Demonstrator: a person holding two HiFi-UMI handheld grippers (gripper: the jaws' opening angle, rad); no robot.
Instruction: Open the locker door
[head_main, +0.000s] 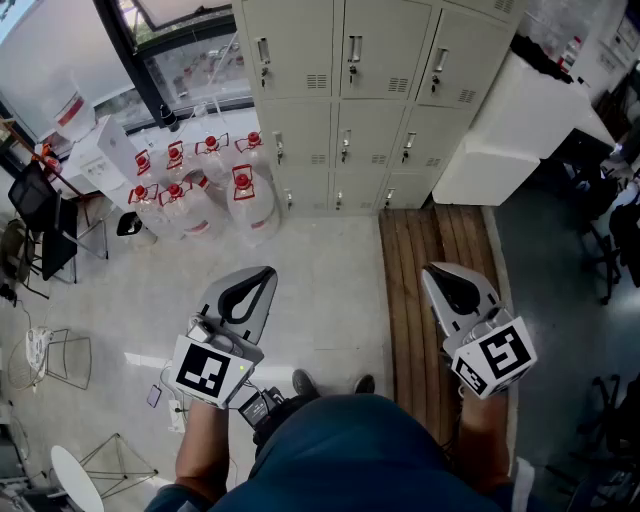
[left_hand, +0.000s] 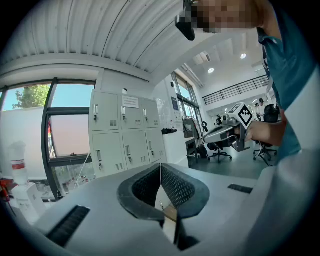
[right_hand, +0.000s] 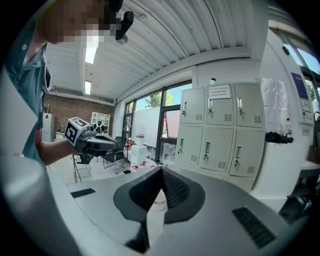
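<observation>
Lockers are sitting at the top centre of the head view, as a beige bank three columns wide. I'm seeing every locker door shut, each with its handle flush, so the contents aren't showing. The same bank is showing left of centre in the left gripper view and at right of centre in the right gripper view.

Clear jugs with red caps are clustering on the floor at upper left, just beside the lockers. I can't tell what's in them.

A white cabinet is standing at the upper right, against the lockers' side. A wooden floor strip is running down from the lockers toward the frame's lower right.

The left gripper is hanging at lower left with its jaws clenched tip to tip. Its own view is showing nothing between them.

The right gripper is hanging at lower right over the wooden strip, also clenched and empty.

Both are pointing up-frame at the lockers, tilting slightly down and well apart from the doors. My forearms are extending from the bottom edge.
</observation>
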